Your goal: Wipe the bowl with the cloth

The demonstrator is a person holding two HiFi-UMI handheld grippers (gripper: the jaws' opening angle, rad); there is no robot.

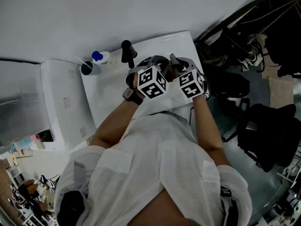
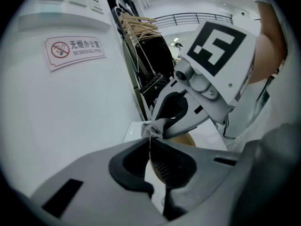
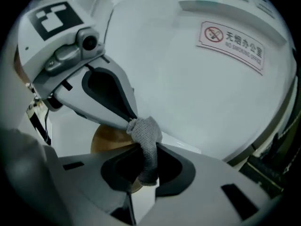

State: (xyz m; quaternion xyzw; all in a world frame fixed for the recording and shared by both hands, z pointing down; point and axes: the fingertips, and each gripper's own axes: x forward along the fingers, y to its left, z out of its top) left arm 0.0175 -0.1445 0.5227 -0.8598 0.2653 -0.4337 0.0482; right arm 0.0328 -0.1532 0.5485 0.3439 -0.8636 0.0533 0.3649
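Left hand-held gripper and right hand-held gripper both clamp the grey knitted cloth over the tan round bowl. Wiping appears not yet begun; next, bring cloth down onto bowl.

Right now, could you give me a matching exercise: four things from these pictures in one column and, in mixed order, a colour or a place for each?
Things:
1. cloth
2. bowl
3. sign
4. bottle cap

Colour or place:
A. on the wall
B. blue
C. brown
D. grey

Pairs: 1-D, 2-C, 3-A, 4-B.
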